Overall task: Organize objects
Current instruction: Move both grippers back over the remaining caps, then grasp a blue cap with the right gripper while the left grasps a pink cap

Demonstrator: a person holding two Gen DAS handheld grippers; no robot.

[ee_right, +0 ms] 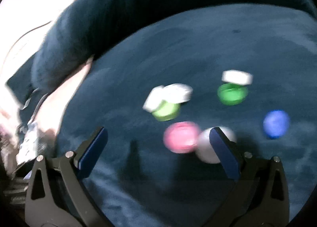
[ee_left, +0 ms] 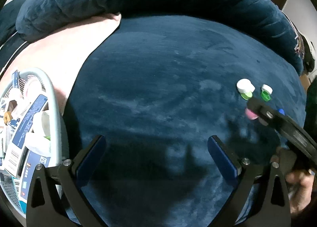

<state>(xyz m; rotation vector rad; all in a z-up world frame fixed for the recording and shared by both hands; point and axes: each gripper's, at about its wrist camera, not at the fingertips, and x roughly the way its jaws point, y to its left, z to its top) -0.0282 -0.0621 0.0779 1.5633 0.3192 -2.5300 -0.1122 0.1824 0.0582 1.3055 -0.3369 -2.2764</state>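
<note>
Left hand-held gripper: jaws wide, empty, over bare blue cushion; basket of packets just beside
Right hand-held gripper: jaws wide, empty; view blurred
Caps: pink cap and grey cap nearest, touching; green cap, blue cap beyond
Risk: closing on both touching caps; soft plush may tip them

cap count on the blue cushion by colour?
From the blurred right wrist view:
white caps: 3 (others)
green caps: 2 (other)
pink cap: 1
blue cap: 1
Total: 7
Both grippers are open and hold nothing.
</note>
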